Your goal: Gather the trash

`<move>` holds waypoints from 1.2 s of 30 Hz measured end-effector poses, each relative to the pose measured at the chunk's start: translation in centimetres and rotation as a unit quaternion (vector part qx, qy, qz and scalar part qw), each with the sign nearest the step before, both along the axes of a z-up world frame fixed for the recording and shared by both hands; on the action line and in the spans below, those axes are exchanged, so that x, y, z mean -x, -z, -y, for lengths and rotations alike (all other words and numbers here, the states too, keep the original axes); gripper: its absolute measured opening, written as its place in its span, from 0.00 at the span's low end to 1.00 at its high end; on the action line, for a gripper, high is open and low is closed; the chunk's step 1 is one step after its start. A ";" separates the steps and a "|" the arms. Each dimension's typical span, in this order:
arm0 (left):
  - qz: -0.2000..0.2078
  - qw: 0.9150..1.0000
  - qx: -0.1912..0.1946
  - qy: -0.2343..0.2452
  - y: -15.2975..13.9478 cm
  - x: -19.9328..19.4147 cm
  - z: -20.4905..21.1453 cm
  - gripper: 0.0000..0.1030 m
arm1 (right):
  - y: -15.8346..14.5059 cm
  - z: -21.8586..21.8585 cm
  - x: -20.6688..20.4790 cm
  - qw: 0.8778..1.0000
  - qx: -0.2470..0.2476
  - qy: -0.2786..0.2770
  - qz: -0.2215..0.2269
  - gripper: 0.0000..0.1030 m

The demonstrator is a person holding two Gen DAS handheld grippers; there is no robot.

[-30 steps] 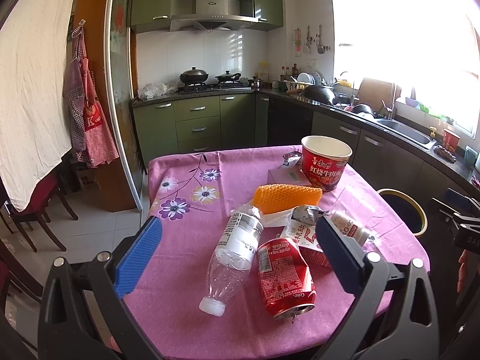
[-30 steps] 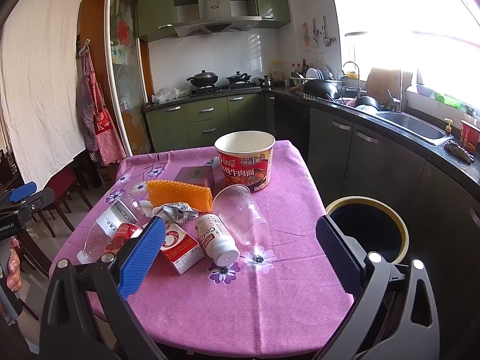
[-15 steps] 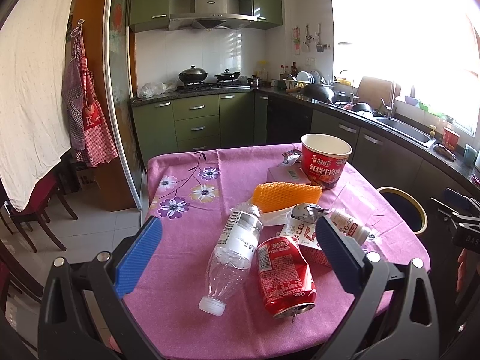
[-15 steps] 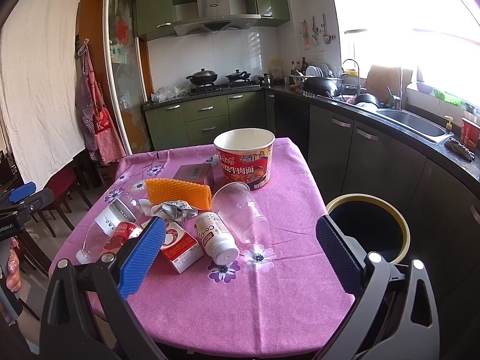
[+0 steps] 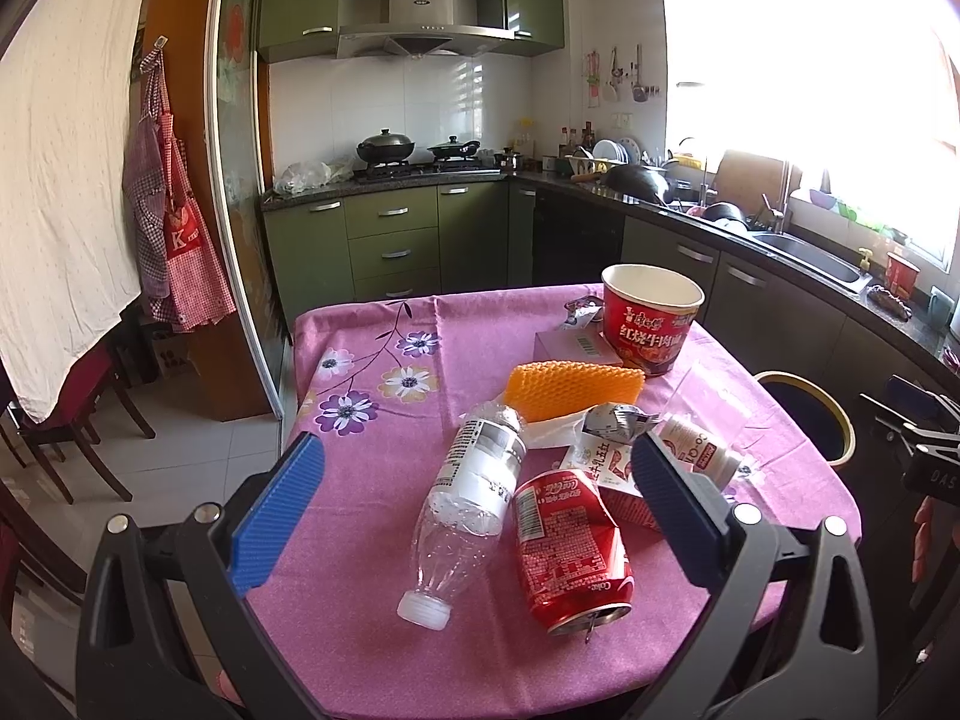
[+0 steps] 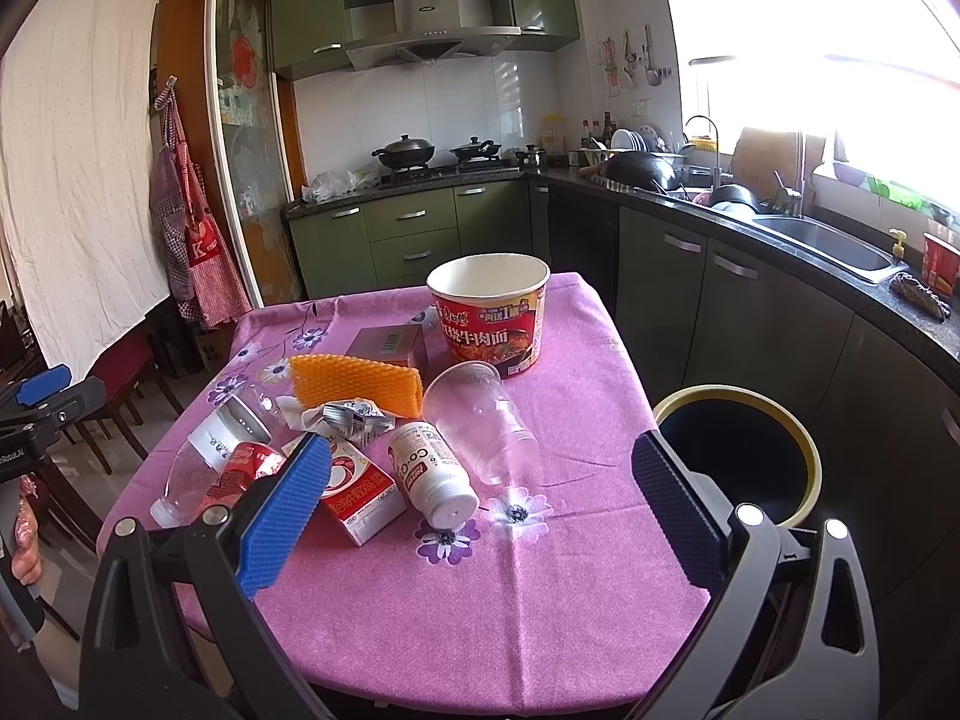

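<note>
Trash lies on a purple flowered tablecloth [image 5: 372, 618]: a dented red cola can [image 5: 570, 546], a clear plastic bottle [image 5: 468, 498], an orange foam net [image 5: 573, 387], a red noodle bowl [image 5: 651, 318], a small white bottle [image 6: 432, 471], a clear plastic cup [image 6: 483, 420], a red-white carton [image 6: 360, 495] and a crumpled foil wrapper [image 6: 351, 417]. My left gripper [image 5: 474, 510] stands open above the can and bottle, touching nothing. My right gripper [image 6: 480, 504] stands open over the near table edge. A dark bin with a yellow rim [image 6: 741, 450] sits right of the table.
A pink box [image 6: 387, 345] lies behind the orange net. Dark cabinets and a counter with a sink [image 6: 828, 240] run along the right. Green cabinets and a stove stand at the back. Red chairs [image 5: 66, 420] and a hanging apron [image 5: 174, 252] are at the left.
Both views have shifted only slightly; the right gripper has come a little closer to the table. Nothing on the table has moved.
</note>
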State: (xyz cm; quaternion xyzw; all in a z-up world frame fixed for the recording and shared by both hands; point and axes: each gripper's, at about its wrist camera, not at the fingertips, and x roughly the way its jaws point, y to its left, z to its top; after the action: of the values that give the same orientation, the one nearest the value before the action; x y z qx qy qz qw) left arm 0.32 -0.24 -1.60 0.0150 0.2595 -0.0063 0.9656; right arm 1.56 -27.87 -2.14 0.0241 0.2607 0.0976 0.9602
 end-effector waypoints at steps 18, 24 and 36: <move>-0.007 1.000 0.000 0.003 0.2 -0.2 0.1 0.95 | 0.2 0.1 -0.2 1.000 -0.001 0.001 -0.002 0.96; -0.007 1.000 -0.001 0.003 0.1 -0.2 0.1 0.95 | 0.3 0.1 -0.2 1.000 0.000 0.002 -0.004 0.96; -0.019 1.000 -0.001 0.007 0.4 -1.8 -0.1 0.95 | 0.6 0.1 -2.5 1.000 0.003 -0.006 -0.024 0.96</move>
State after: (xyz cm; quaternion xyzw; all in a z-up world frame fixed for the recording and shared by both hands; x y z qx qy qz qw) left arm 2.16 -0.10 -2.01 0.0172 0.2775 -0.0131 0.9605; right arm 4.09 -27.98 -2.70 0.0218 0.2839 0.1015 0.9532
